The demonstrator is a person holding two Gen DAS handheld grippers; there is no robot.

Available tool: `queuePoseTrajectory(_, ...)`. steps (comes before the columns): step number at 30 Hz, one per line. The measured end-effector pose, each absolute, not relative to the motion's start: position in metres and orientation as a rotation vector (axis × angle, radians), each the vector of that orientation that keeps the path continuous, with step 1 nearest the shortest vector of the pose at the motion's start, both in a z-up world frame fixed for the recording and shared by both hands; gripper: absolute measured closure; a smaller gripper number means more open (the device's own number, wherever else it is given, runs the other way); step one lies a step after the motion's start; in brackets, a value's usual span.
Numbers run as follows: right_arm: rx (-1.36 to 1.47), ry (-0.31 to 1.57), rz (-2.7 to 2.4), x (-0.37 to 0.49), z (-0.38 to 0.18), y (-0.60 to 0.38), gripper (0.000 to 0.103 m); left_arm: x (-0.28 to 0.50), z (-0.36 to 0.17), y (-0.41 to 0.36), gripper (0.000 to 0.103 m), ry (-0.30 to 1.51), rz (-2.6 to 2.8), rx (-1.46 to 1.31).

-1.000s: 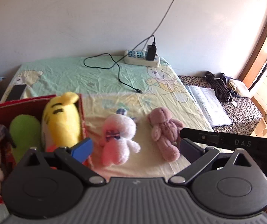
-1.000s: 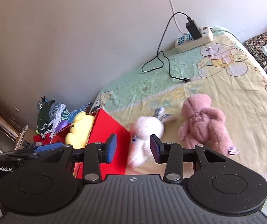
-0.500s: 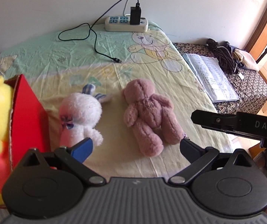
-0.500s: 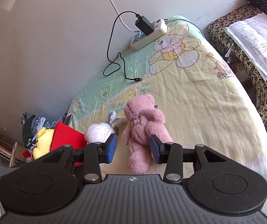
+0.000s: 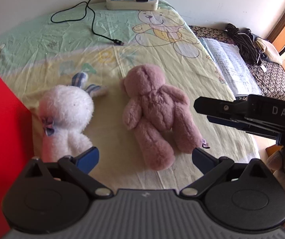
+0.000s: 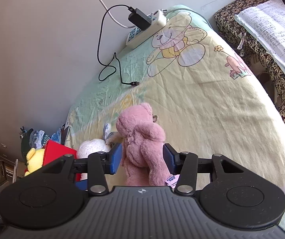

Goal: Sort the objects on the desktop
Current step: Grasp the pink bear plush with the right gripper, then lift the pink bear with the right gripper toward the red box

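Left gripper (image 5: 145, 156) hangs over the bedsheet (image 5: 182, 79) with its blue pads spread wide, nothing between them. Left of it stands a red box (image 5: 3, 139); just ahead of its left pad lies a white plush rabbit (image 5: 66, 117), and ahead between the pads a pink teddy bear (image 5: 154, 115) — face down, beside the rabbit. Right gripper (image 6: 141, 159) straddles the bear's body (image 6: 140, 149), fingers parted; left pad looks to touch the fur, right pad contact cannot be told.

Bear (image 5: 154, 115) right of rabbit (image 5: 66, 119), on bedsheet (image 5: 212, 83)
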State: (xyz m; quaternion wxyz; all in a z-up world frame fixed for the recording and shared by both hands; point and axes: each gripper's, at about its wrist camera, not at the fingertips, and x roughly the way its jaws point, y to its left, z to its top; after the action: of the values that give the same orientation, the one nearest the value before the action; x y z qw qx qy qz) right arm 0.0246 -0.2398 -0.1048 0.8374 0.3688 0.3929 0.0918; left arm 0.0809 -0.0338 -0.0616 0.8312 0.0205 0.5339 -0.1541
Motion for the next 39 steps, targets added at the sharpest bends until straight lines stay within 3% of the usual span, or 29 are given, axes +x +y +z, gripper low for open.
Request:
queuePoseTrajectory(27,0.836,0.899,0.286,0.076,-0.149,-0.234,0.053,0.133,-0.104,-0.037,0.002,1.214,-0.382,-0.062)
queuePoseTrajectory(39,0.938,0.998,0.323,0.061,-0.15,-0.242,0.063,0.119,-0.103,-0.045,0.005,1.213,-0.496,-0.07)
